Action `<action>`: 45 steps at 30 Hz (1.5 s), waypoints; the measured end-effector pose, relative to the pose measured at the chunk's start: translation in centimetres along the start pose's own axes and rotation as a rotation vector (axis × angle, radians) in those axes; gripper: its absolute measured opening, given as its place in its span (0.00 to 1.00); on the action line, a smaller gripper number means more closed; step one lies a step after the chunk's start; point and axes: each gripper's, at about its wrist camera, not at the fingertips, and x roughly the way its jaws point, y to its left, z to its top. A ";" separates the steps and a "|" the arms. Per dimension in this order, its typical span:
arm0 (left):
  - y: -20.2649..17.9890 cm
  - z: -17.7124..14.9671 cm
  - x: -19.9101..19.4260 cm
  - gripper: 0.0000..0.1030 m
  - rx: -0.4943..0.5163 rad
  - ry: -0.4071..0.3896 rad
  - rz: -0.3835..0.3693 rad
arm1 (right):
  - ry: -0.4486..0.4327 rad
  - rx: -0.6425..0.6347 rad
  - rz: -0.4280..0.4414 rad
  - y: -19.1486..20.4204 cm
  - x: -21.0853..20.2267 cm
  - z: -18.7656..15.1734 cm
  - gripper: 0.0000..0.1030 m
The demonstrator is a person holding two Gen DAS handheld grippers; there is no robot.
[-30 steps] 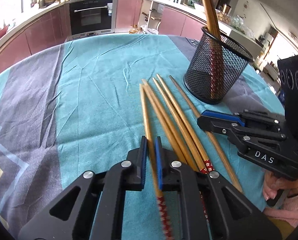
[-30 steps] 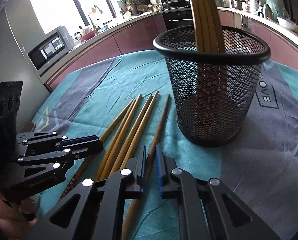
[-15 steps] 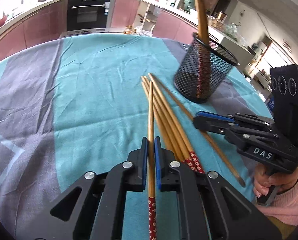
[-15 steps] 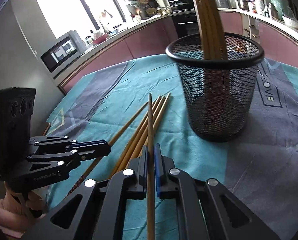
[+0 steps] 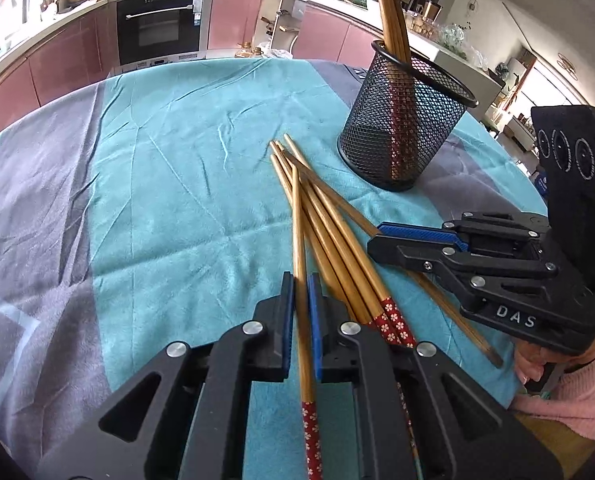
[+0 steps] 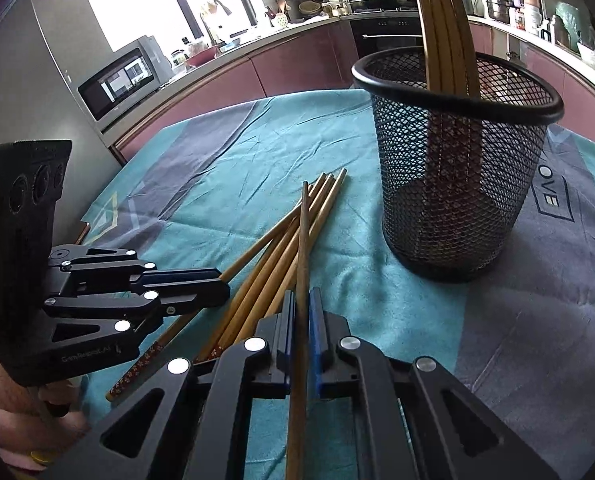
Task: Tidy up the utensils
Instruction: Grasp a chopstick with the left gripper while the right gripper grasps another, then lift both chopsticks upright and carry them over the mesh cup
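Where pads meet wood: left gripper (image 5: 301, 300) clamps one chopstick (image 5: 297, 216), frame center.
Right gripper (image 6: 303, 312): clamps another chopstick (image 6: 304, 240).
Cup (image 5: 405, 128): upper right.

Teal-grey tablecloth (image 5: 157, 200), built-in oven (image 5: 159, 26), microwave (image 6: 117, 80)

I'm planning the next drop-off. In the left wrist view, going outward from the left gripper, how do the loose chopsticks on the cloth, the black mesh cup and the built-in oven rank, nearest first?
1. Loose wooden chopsticks, just right of the left gripper.
2. Black mesh cup, farther ahead, to the right.
3. Built-in black oven, beyond the table, upper left.
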 end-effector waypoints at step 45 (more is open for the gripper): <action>-4.9 11.2 -15.2 0.07 0.067 -0.413 -0.192 | -0.489 -0.096 -0.034 -1.9 -17.3 7.8 0.06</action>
